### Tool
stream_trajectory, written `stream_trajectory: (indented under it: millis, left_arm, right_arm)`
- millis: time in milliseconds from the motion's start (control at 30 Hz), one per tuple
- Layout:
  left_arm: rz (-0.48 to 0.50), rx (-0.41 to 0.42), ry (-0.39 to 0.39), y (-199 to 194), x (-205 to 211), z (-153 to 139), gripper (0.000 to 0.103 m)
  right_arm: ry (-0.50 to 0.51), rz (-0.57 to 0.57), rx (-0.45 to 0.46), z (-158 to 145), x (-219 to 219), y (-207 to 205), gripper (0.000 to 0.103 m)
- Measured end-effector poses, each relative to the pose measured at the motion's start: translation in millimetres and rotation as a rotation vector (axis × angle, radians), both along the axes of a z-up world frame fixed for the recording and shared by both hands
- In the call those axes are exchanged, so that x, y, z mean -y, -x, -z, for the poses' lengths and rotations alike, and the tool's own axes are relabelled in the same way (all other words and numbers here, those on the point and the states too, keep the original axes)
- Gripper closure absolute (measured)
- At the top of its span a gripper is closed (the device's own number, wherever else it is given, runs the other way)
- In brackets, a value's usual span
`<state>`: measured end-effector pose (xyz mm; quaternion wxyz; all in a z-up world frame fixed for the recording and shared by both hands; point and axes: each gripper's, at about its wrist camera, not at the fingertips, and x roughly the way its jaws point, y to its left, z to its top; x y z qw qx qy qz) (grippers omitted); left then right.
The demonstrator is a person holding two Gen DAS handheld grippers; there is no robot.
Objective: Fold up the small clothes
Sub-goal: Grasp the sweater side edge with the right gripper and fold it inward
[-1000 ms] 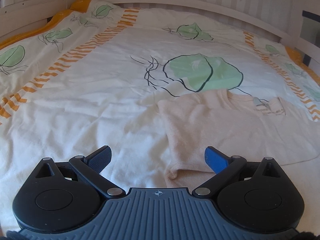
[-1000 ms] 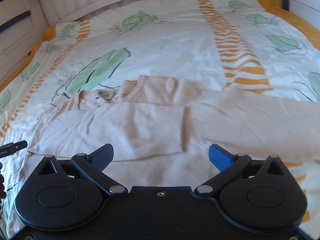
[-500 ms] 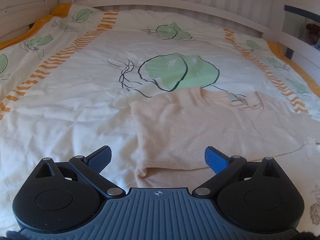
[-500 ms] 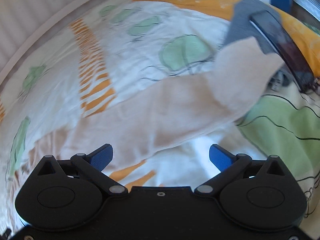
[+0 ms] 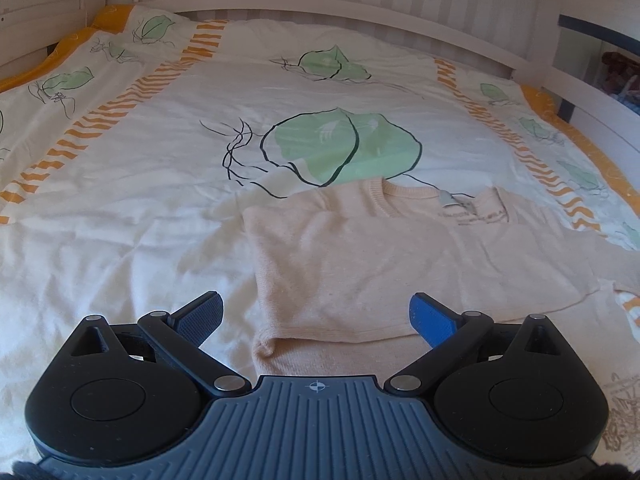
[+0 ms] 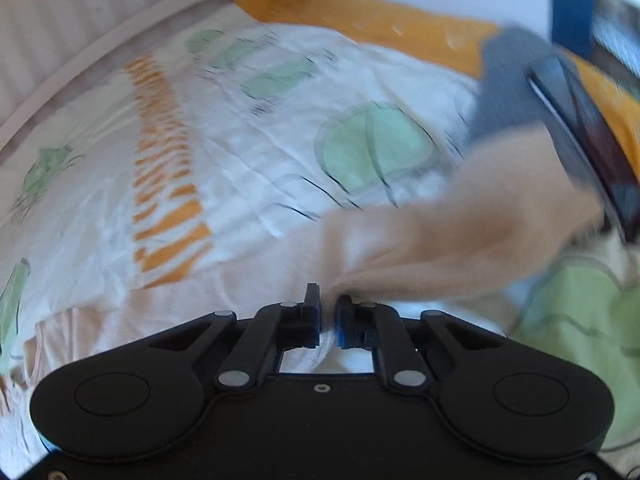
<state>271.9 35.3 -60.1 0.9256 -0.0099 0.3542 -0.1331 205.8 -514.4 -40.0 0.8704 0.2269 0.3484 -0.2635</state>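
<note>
step: sleeve fold | right gripper [image 6: 328, 312] closing, pinching sweater [image 5: 360, 264] sleeve [image 6: 460, 232] | left gripper [image 5: 316, 314] wide open, empty | next: we carry the sleeve across the body

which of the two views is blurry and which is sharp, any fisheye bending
Left wrist view: sharp, the peach knit sweater crisp, the white bed rail bowed by the lens. Right wrist view: motion-smeared, the leaf-print duvet streaked, only the right gripper, closing on sweater fabric, fairly crisp.

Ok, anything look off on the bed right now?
Yes: a dark phone-like slab on a grey cloth sits by the sweater's sleeve, and could snag. The right gripper is closing on the sleeve.
</note>
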Motion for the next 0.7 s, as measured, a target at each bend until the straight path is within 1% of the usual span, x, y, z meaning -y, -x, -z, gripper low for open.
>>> stream_trajectory:
  millis: [33,67,133,200,300,400,433,467,500,533,567,633,667,700]
  left_arm:
    - [0.001,-0.001,0.003,0,0,0,0.002]
    - [0.002,-0.001,0.005,0,1,-1,0.002]
    - [0.007,-0.002,0.007,-1,2,-1,0.002]
    - [0.013,-0.003,0.008,0,3,-1,0.002]
    - [0.018,-0.009,0.012,0,3,0,0.002]
    - [0.016,-0.013,0.018,-1,2,-1,0.002]
    - [0.016,-0.015,0.022,-1,2,-1,0.002]
    - [0.014,-0.018,0.025,-2,1,-1,0.002]
    - [0.013,-0.019,0.029,-2,0,-1,0.002]
    - [0.012,-0.020,0.031,-2,-1,-1,0.002]
    - [0.011,-0.020,0.031,-1,-1,-1,0.002]
    - [0.010,-0.022,0.025,-1,0,0,0.002]
    - [0.011,-0.024,0.023,-1,0,1,0.002]
    - [0.013,-0.029,0.020,-2,1,3,0.002]
  right_arm:
    - [0.031,-0.046,0.021,-9,-11,-5,0.084]
    - [0.062,-0.116,0.049,-21,-28,-12,0.084]
    - [0.098,-0.255,0.087,-40,-62,-24,0.084]
    - [0.125,-0.406,0.117,-52,-103,-35,0.084]
    - [0.122,-0.602,0.130,-49,-159,-47,0.084]
    - [0.108,-0.736,0.088,-26,-205,-56,0.083]
    - [0.108,-0.771,0.066,-16,-216,-57,0.070]
    - [0.109,-0.801,0.043,-8,-224,-57,0.053]
    - [0.107,-0.831,0.023,-2,-231,-56,0.046]
    - [0.103,-0.858,0.011,3,-236,-52,0.036]
    - [0.104,-0.880,-0.002,5,-239,-47,0.032]
    - [0.130,-0.921,-0.029,6,-243,-34,0.030]
    - [0.146,-0.940,-0.035,5,-243,-28,0.024]
    - [0.158,-0.952,-0.033,3,-241,-21,0.020]
